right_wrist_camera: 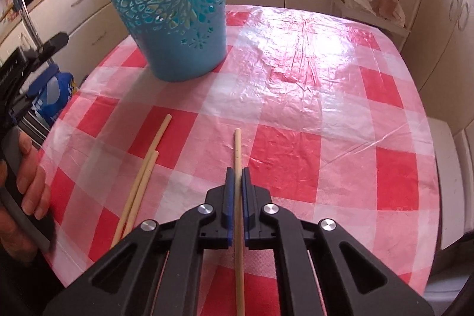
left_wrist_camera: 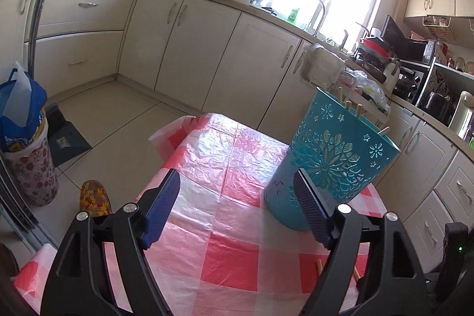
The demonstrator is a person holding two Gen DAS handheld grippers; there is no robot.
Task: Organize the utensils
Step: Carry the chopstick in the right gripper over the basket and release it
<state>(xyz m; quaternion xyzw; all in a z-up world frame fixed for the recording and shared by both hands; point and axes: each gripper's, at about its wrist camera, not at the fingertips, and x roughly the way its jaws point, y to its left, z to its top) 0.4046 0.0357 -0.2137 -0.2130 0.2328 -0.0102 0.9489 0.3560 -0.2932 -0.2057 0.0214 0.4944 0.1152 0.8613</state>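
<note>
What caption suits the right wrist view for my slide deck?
Right gripper shut on one chopstick, two more chopsticks lying beside it, teal holder standing behind.

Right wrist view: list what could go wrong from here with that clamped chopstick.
1. The right gripper pinches the pale wooden chopstick near one end, so it may pivot or slip when lifted.
2. The tall teal cut-out plastic holder stands near the table's edge; a bump could tip it.
3. The two loose wooden chopsticks lie on the glossy red-checked plastic tablecloth and could roll or slide.
</note>
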